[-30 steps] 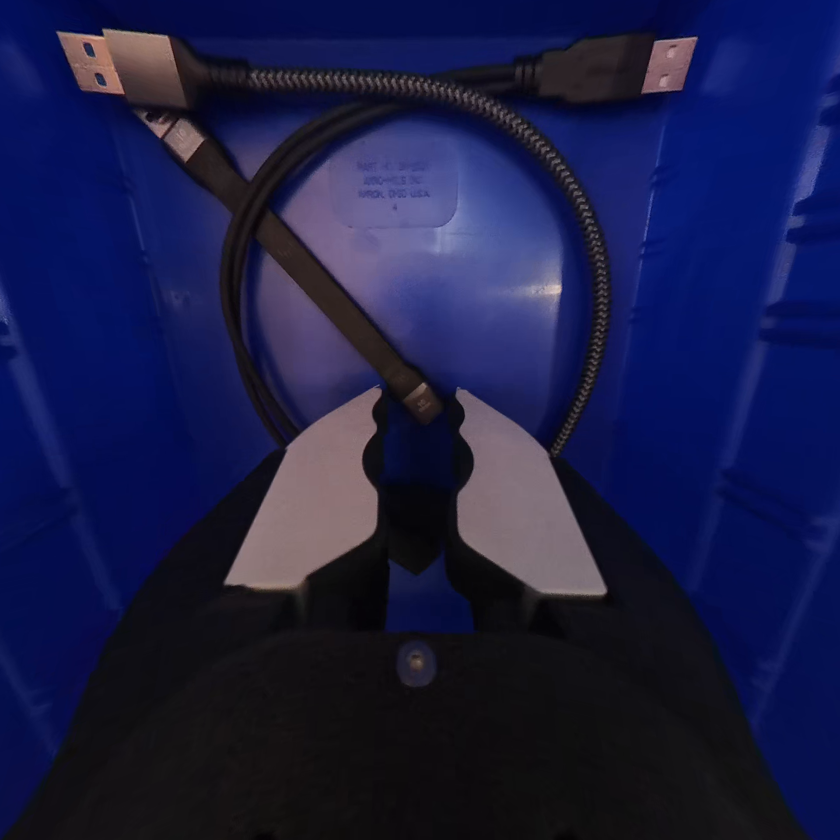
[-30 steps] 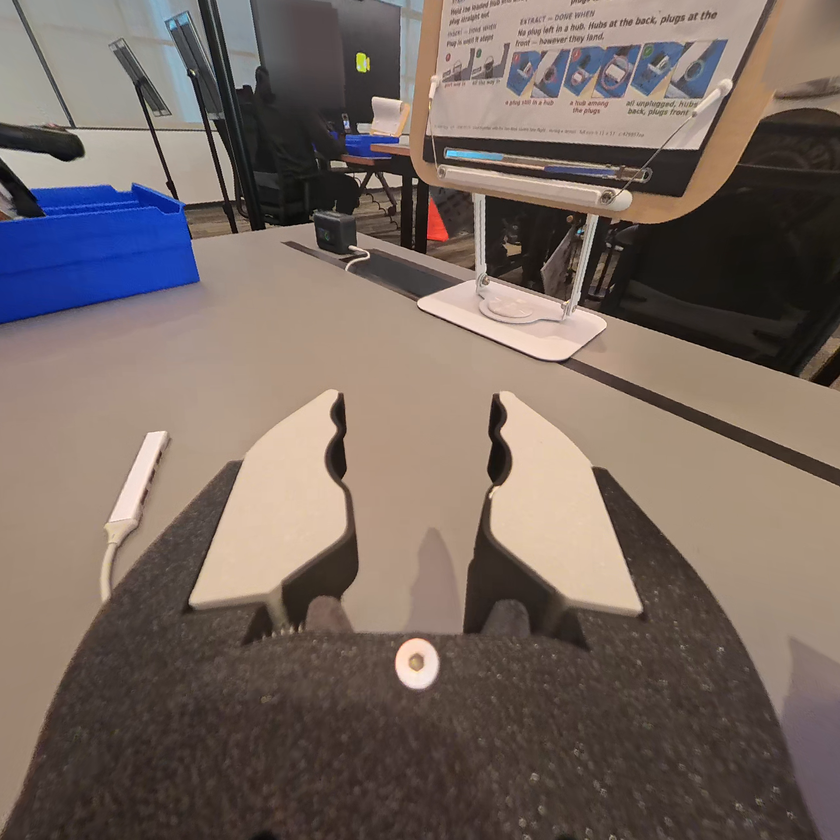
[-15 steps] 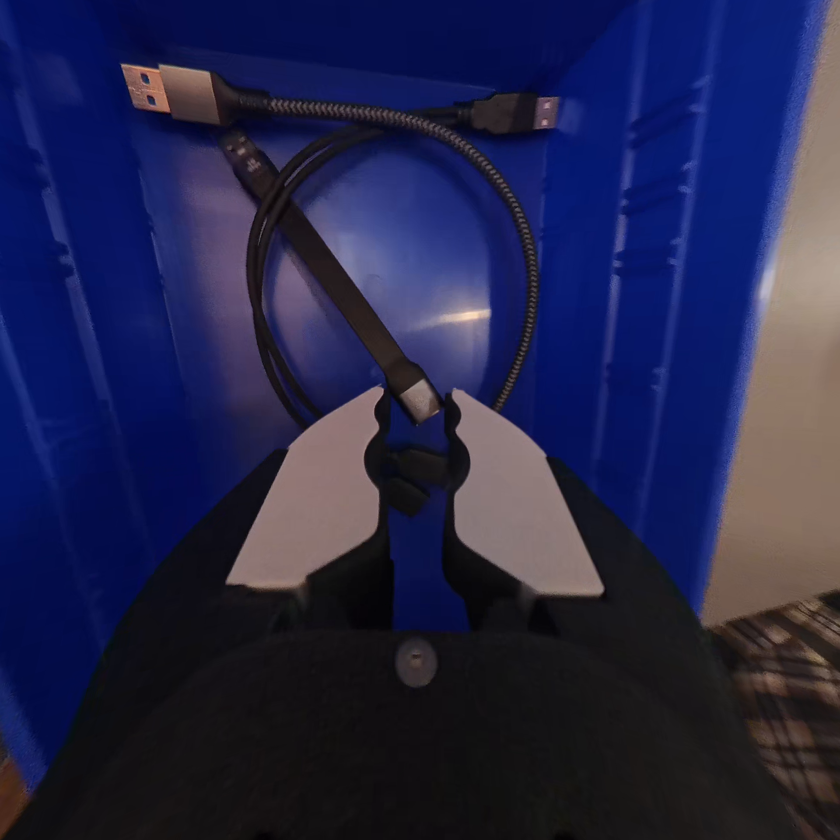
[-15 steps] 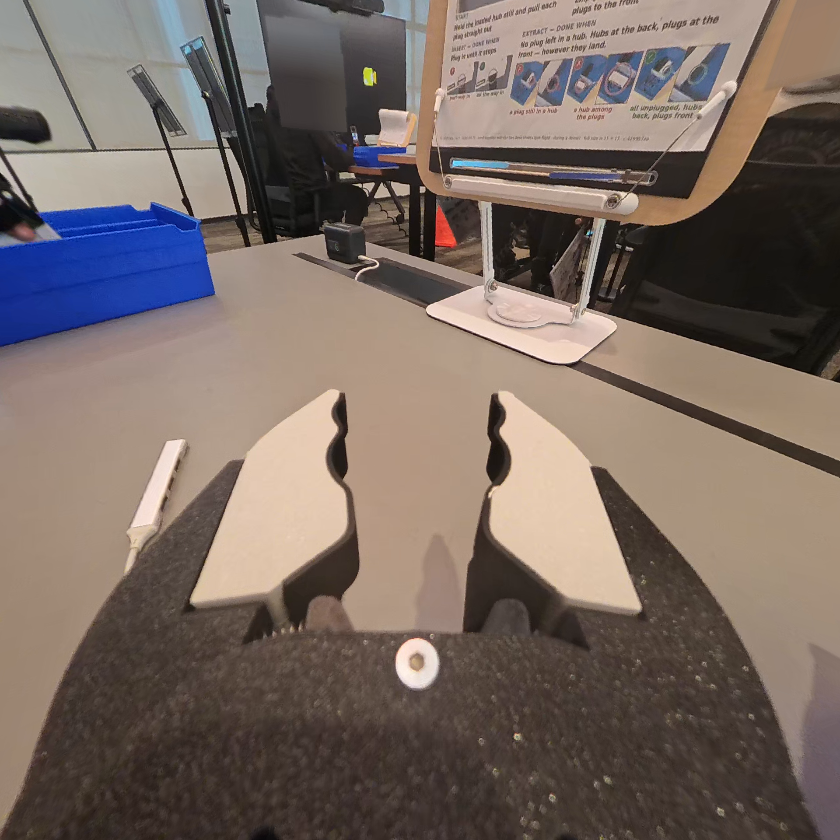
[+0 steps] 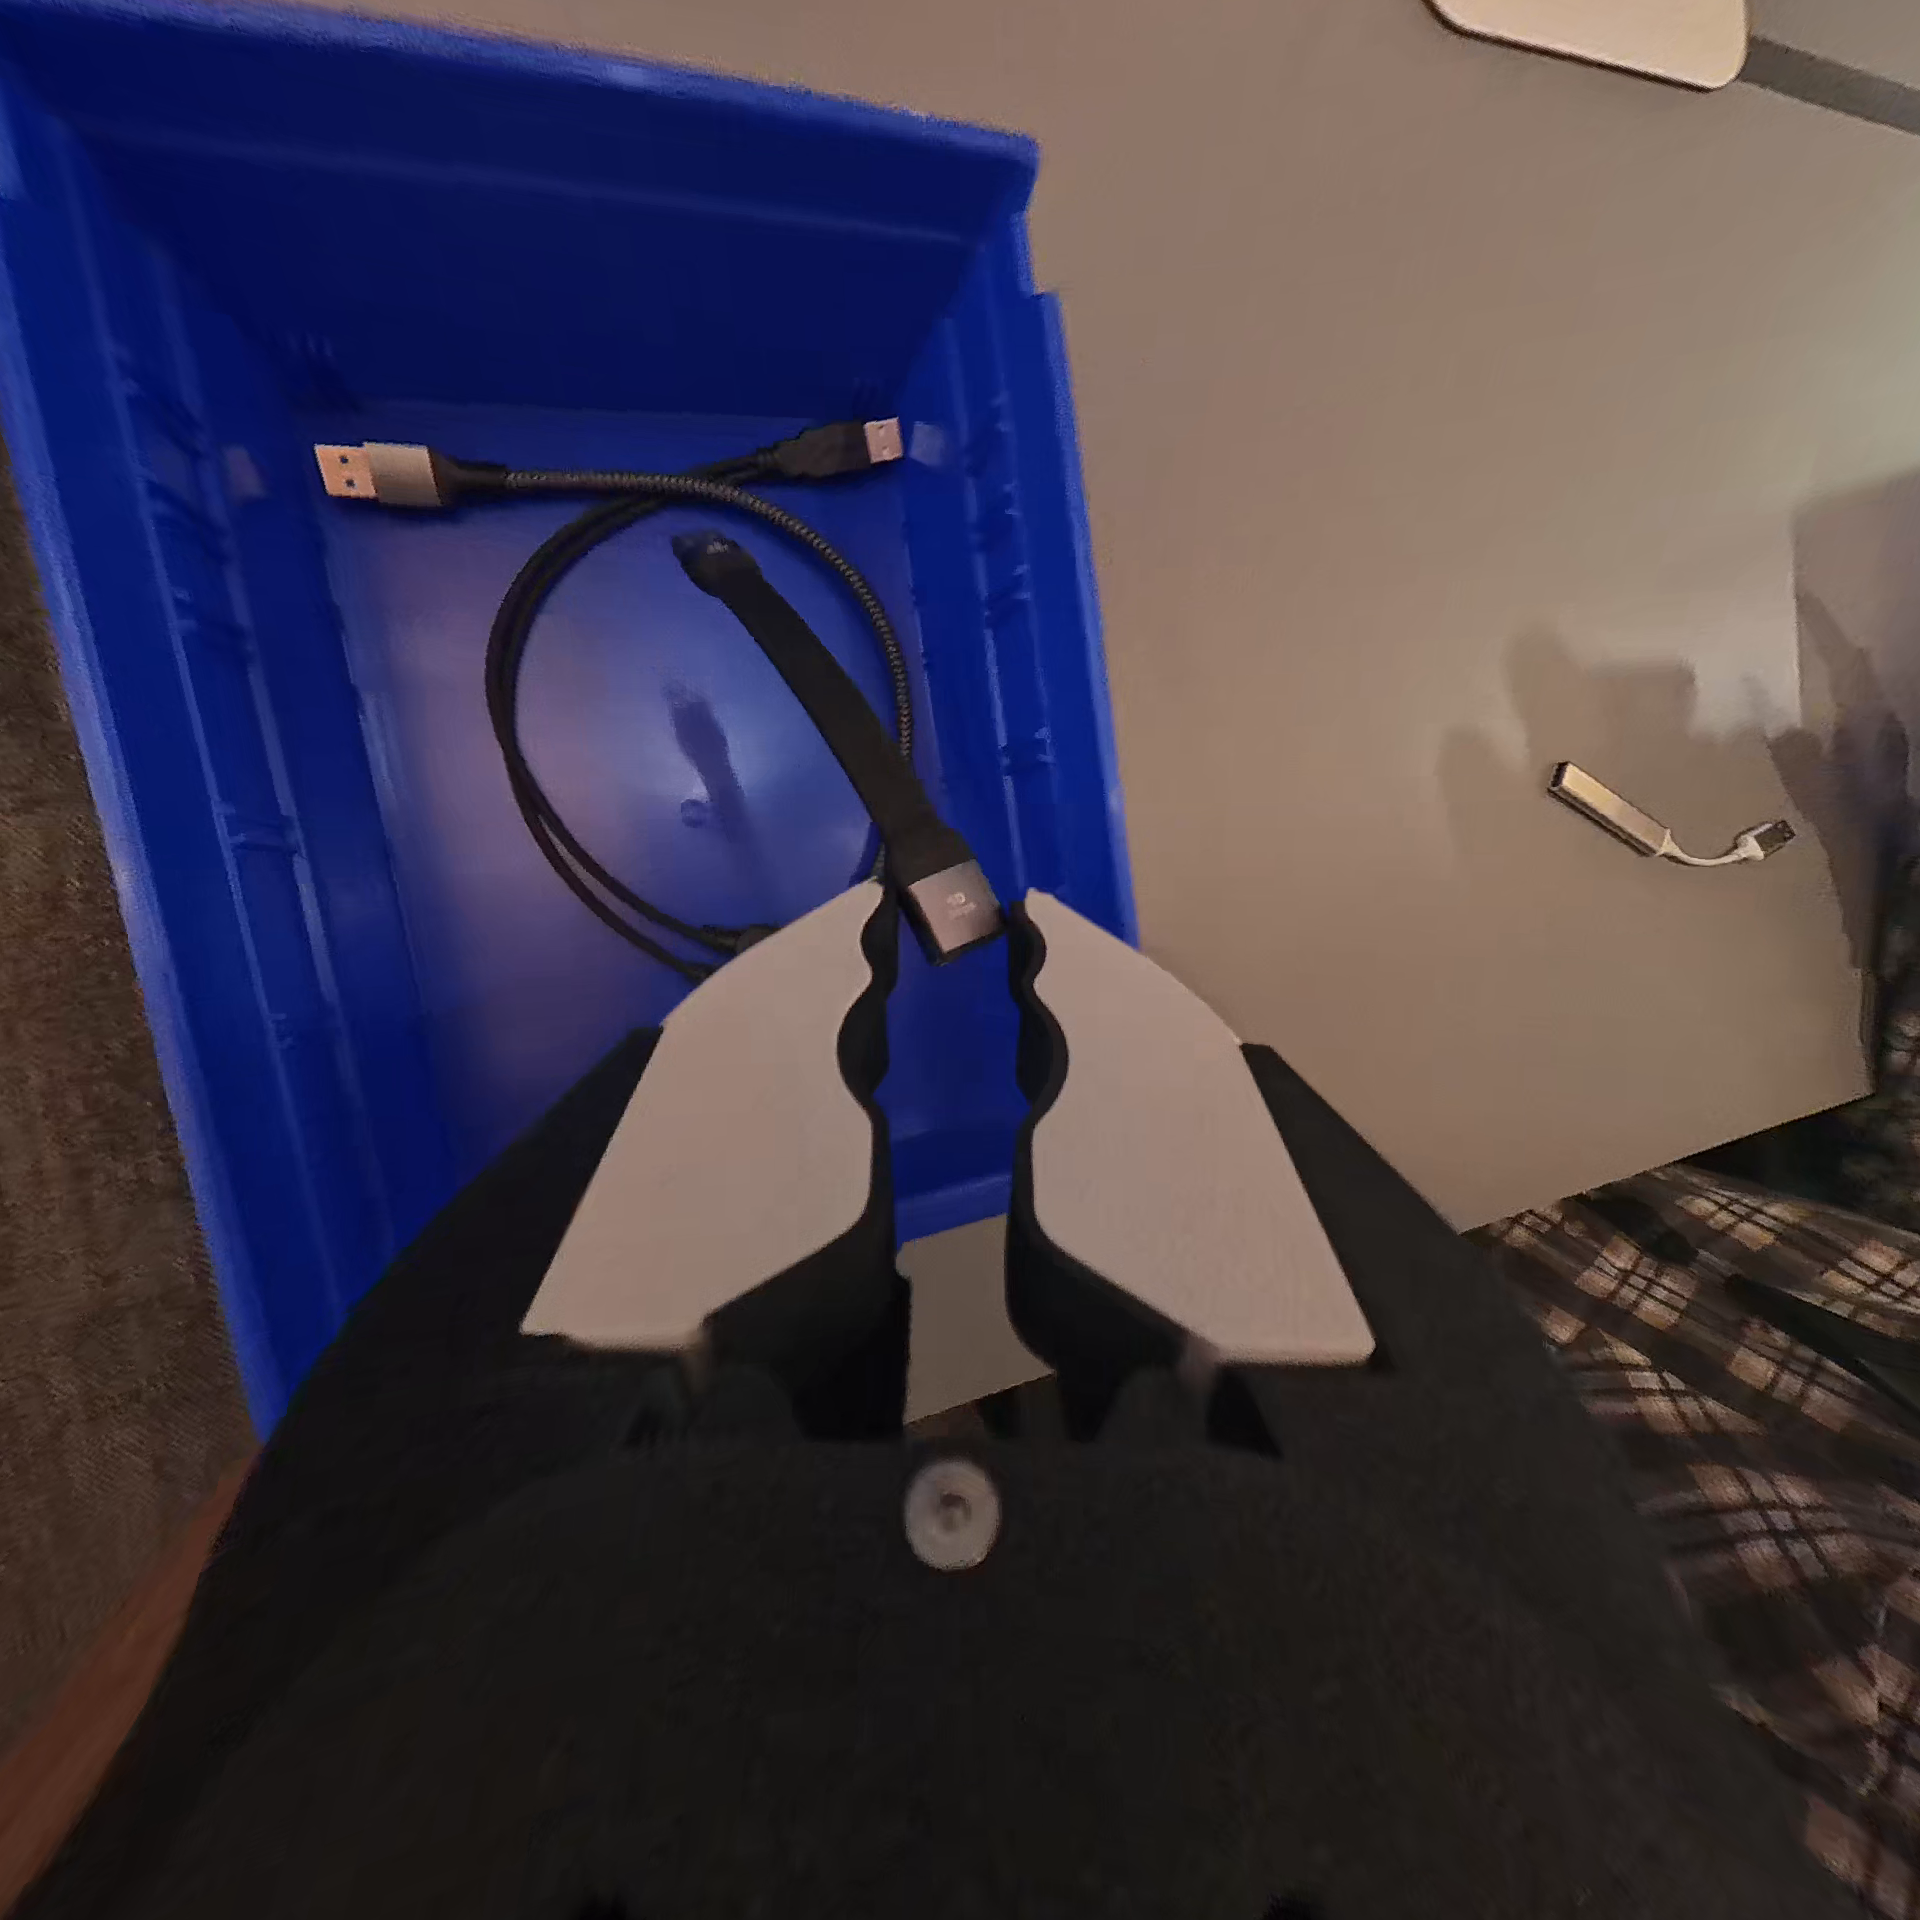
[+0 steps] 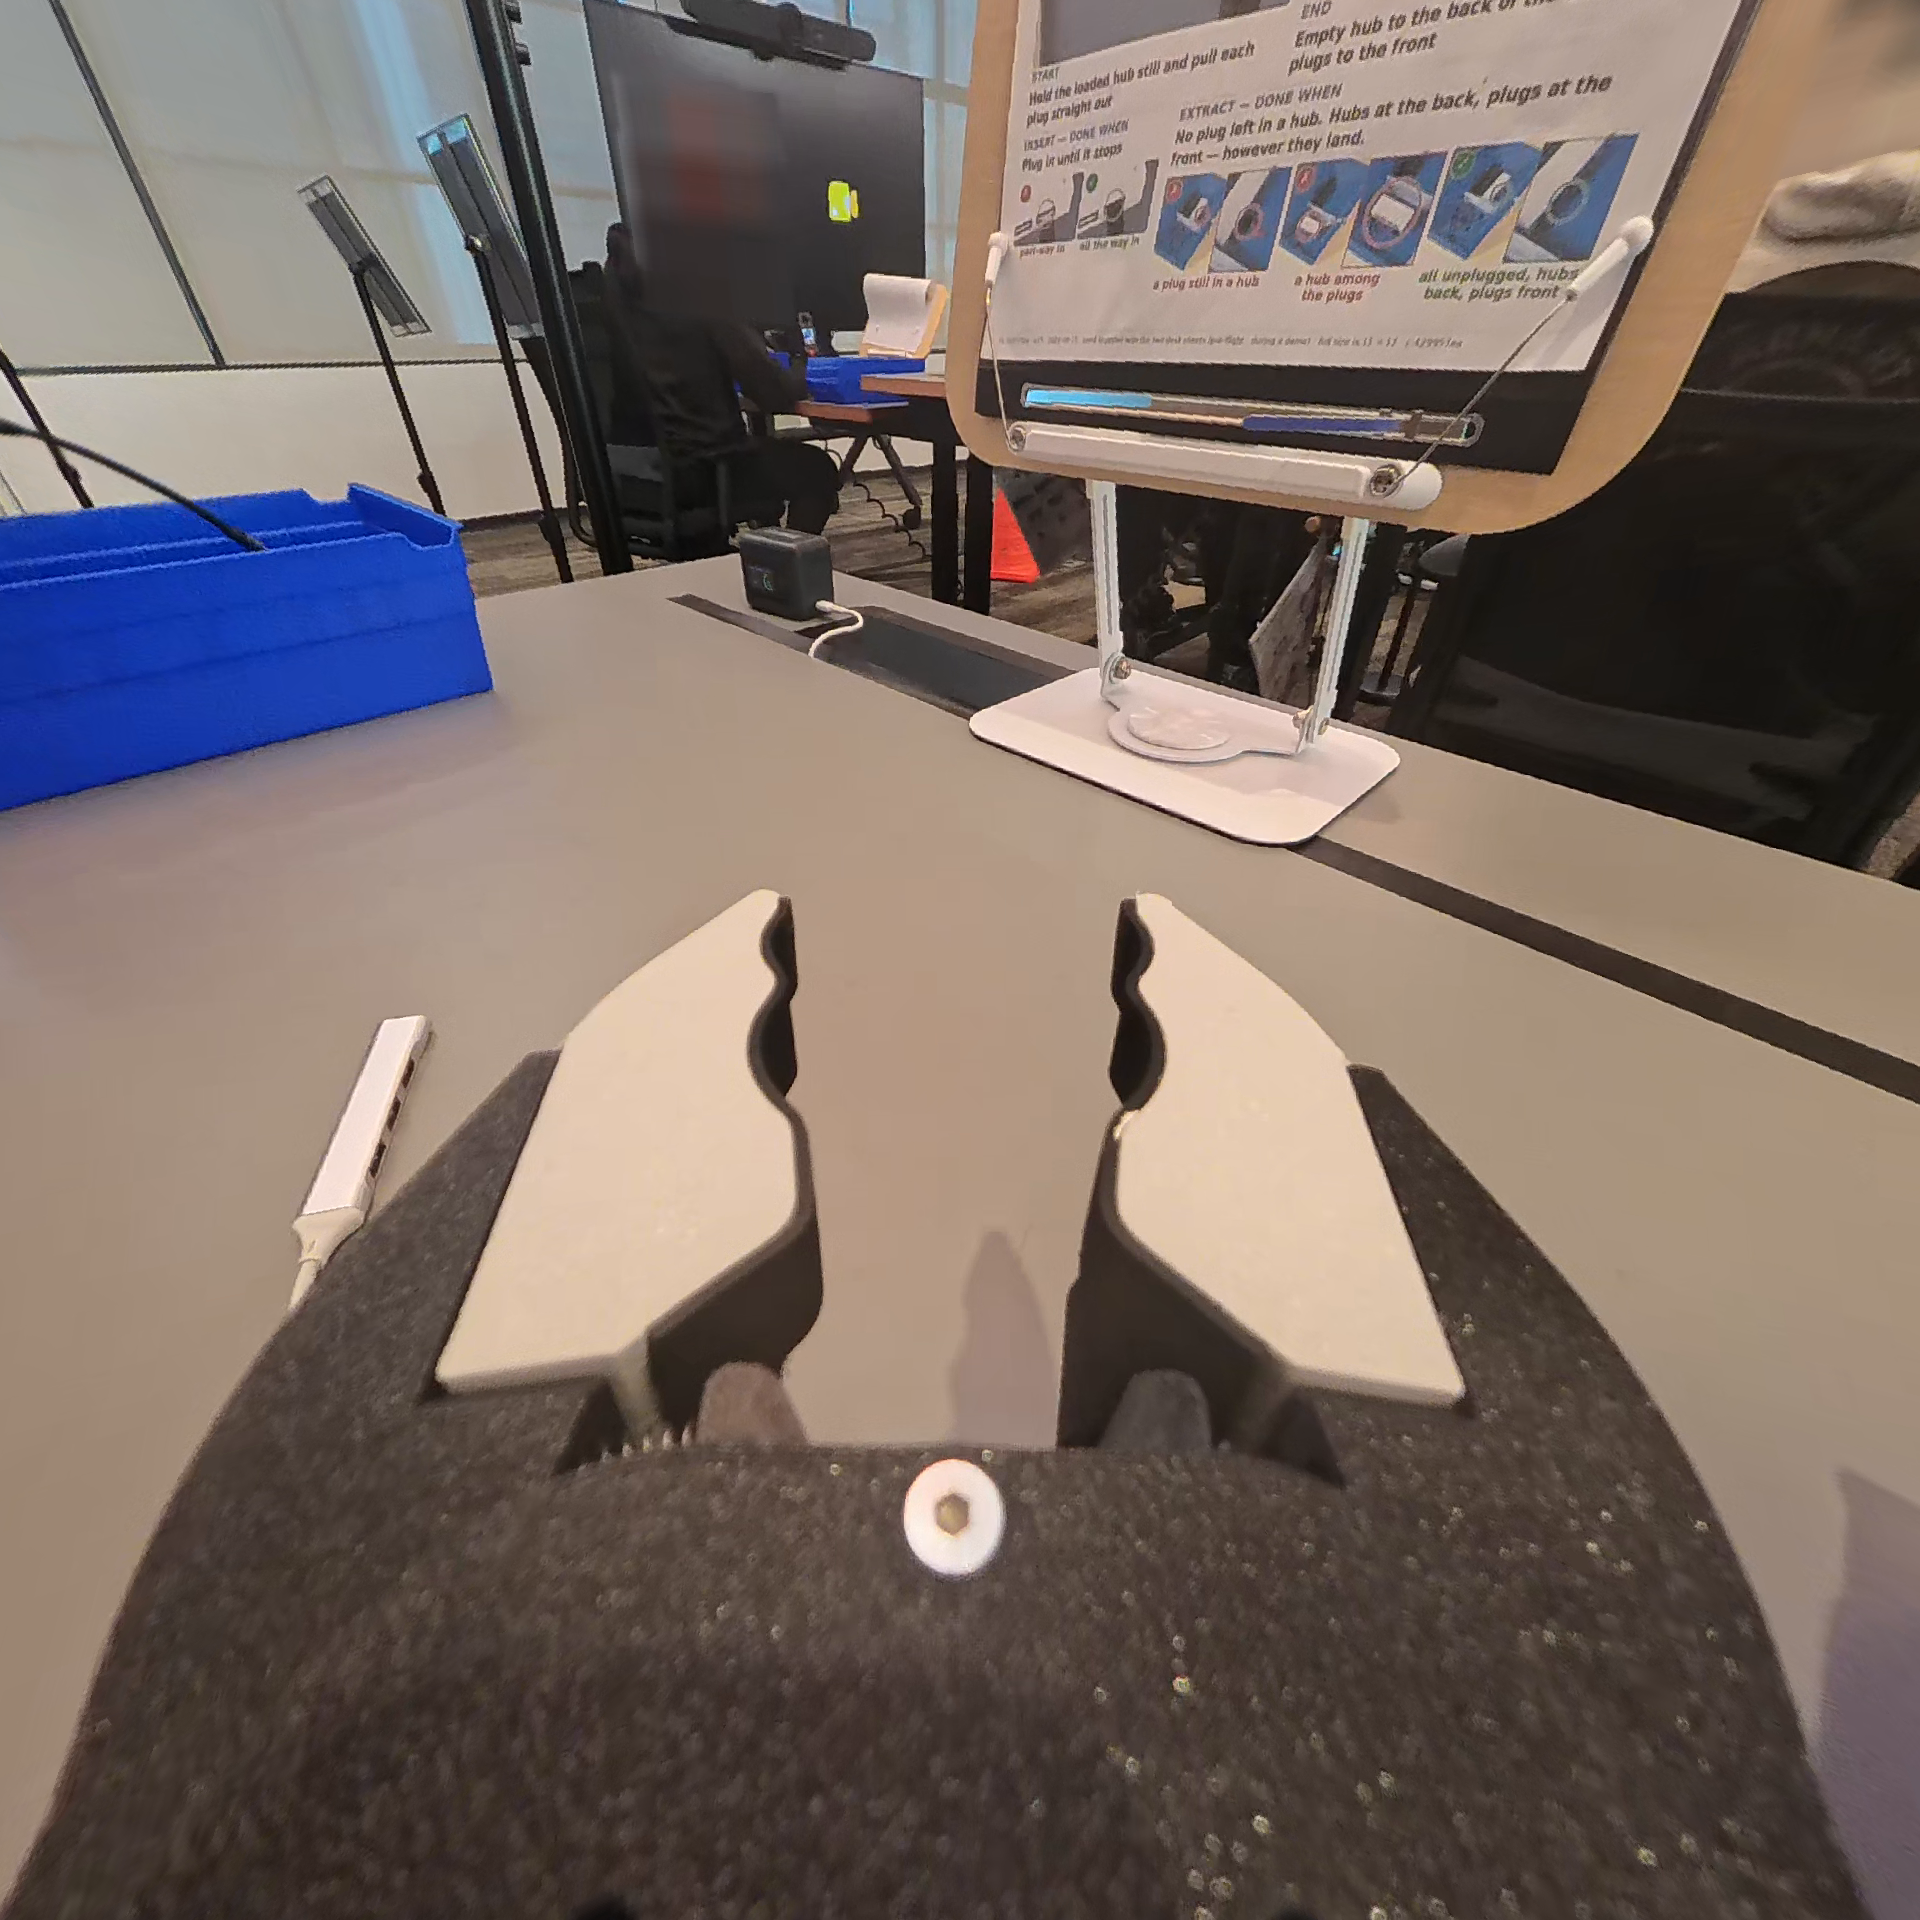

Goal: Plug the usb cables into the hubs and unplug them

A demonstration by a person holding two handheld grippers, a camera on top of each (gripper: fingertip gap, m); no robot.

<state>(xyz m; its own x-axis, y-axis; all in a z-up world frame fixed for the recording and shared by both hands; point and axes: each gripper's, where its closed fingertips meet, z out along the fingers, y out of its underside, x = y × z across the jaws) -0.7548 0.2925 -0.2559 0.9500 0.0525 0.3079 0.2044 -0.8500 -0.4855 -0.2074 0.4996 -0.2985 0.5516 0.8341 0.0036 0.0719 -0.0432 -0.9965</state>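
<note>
Risk first: my left gripper pinches only the grey plug end of the flat black cable, so it could twist or slip free, and its trailing end may snag the braided cable coiled in the blue bin. That plug sits between the fingertips, jaws closed on it. Further right, the white hub lies on the grey table, just left of my right gripper, whose jaws stand apart, empty.
</note>
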